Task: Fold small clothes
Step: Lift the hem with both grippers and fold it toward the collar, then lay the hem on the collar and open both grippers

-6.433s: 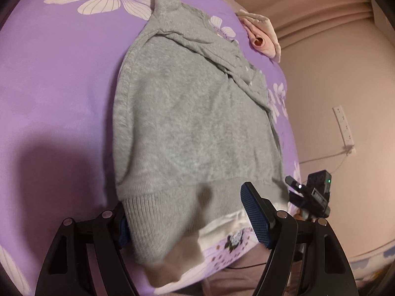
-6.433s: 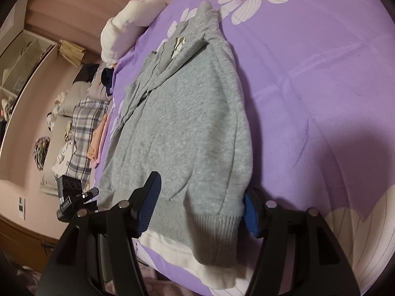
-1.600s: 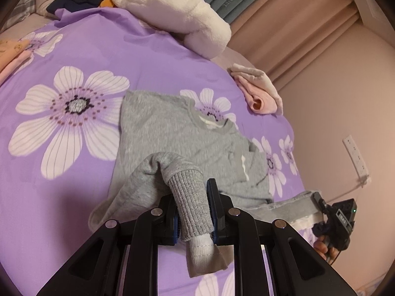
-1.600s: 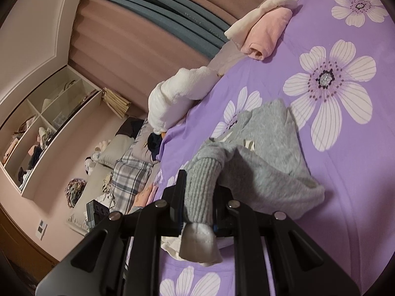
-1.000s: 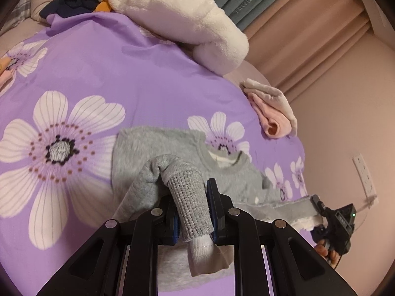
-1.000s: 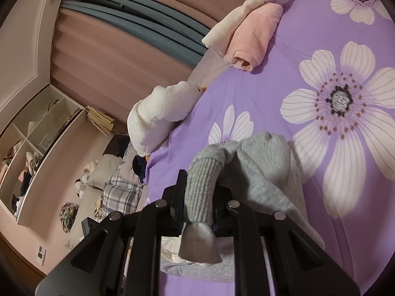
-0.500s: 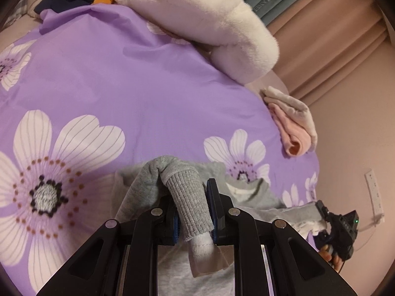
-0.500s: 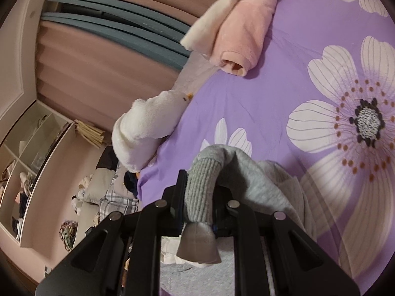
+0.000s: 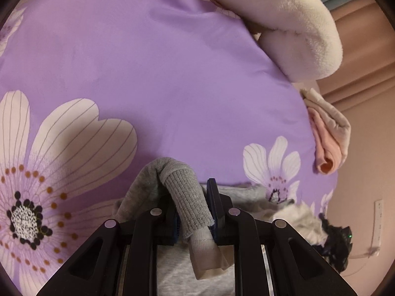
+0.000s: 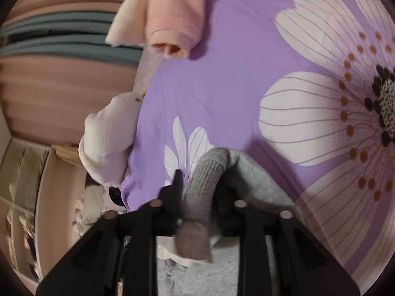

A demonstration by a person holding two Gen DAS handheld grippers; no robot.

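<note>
A small grey sweater (image 9: 249,193) lies on the purple flowered bedspread (image 9: 160,74), its lower part doubled over toward the collar. In the left wrist view, my left gripper (image 9: 191,192) is shut on the ribbed grey hem (image 9: 184,190), with a cream under-layer hanging below the pads. In the right wrist view, the other end of the ribbed hem (image 10: 205,177) still stands between the jaws of my right gripper (image 10: 198,180). Those jaws are opening, and a gap shows beside the left finger (image 10: 177,185). The right finger is hidden behind grey cloth (image 10: 249,180).
A folded pink and cream garment (image 9: 328,138) (image 10: 172,12) lies near the bed's far edge. A white plush cushion (image 9: 284,17) (image 10: 108,135) sits at the head of the bed. Curtains (image 10: 61,49) hang behind, and open shelves (image 10: 22,172) stand at left.
Both grippers have moved forward and lower over the bed, carrying the hem over the sweater toward its collar. The right jaws have parted from the hem; the left grip is unchanged.
</note>
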